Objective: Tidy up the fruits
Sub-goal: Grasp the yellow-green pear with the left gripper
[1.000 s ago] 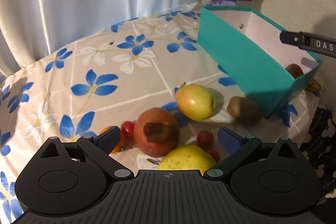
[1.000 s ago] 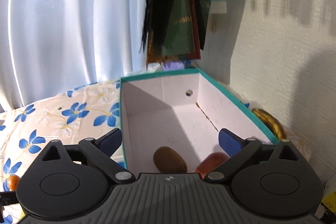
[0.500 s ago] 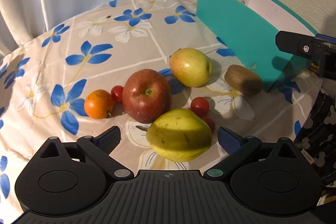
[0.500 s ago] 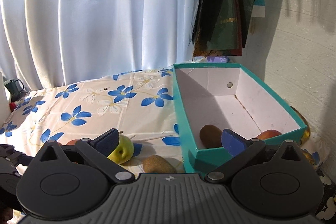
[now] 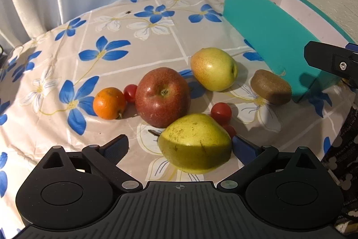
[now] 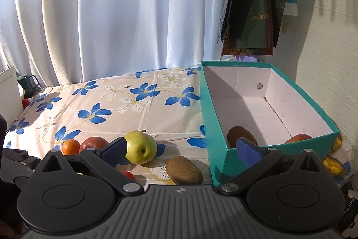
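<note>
In the left wrist view my left gripper (image 5: pixel 180 147) is open, its jaws on either side of a yellow-green pear (image 5: pixel 195 142) on the floral tablecloth. Beyond lie a red apple (image 5: pixel 162 96), an orange (image 5: pixel 109 102), a yellow apple (image 5: pixel 213 68), a kiwi (image 5: pixel 270 86) and small red tomatoes (image 5: pixel 221 112). The teal box (image 5: pixel 268 37) stands at the right. My right gripper (image 6: pixel 182 151) is open and empty, above the kiwi (image 6: pixel 184 169) beside the box (image 6: pixel 214 127). Inside the box lie another kiwi (image 6: pixel 240 134) and a red fruit (image 6: pixel 298 138).
White curtains (image 6: pixel 111 15) hang behind the table. Dark bags (image 6: pixel 257 3) hang on the wall behind the box. A green mug (image 6: pixel 28 82) and a white panel (image 6: pixel 9 86) stand at the far left. A banana (image 6: pixel 333 164) lies right of the box.
My left gripper has drawn back and dropped toward the pear, which now sits between its jaws. My right gripper has pulled back out of the box and left, over the table kiwi.
</note>
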A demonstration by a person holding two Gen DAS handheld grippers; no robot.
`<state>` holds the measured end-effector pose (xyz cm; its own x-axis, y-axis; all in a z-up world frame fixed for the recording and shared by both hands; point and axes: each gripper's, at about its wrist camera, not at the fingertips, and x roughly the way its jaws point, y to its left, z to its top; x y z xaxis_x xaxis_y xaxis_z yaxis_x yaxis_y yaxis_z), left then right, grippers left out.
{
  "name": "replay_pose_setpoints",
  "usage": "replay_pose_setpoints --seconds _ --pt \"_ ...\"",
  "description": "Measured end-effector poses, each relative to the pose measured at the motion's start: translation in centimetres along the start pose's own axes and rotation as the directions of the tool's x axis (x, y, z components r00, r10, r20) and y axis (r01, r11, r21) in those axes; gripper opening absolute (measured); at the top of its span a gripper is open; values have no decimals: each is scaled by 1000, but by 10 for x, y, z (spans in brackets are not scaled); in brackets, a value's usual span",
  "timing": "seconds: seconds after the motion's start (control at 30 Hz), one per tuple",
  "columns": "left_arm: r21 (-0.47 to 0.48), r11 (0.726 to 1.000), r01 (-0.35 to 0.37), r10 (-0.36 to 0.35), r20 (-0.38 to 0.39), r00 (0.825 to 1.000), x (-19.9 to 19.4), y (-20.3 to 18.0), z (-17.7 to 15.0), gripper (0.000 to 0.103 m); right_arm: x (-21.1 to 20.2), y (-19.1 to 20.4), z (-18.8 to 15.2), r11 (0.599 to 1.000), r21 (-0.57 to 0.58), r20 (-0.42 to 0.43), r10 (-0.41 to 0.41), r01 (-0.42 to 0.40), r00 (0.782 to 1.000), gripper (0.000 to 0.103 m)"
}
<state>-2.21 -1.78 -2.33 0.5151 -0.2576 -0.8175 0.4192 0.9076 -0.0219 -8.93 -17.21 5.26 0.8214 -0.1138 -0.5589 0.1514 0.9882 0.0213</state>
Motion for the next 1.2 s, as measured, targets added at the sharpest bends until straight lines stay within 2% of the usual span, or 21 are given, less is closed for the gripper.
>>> replay_pose_setpoints --seconds 0.37,0.53,0.63,1.2 --pt "-8 1000 4 -5 -6 1000 6 1 -2 100 2 0 0 1000 -2 -9 10 -10 1000 103" --pt "-4 999 43 -43 -8 999 9 -2 -3 86 3 -1 -2 1000 -1 -14 13 -13 1000 103" --pt "6 999 48 -48 -19 999 11 -5 -4 81 5 1 -2 1000 -10 -19 18 -18 1000 103" --pt "2 999 53 -53 -19 998 15 -3 -3 80 11 -1 -1 999 -20 -36 28 -29 999 103"
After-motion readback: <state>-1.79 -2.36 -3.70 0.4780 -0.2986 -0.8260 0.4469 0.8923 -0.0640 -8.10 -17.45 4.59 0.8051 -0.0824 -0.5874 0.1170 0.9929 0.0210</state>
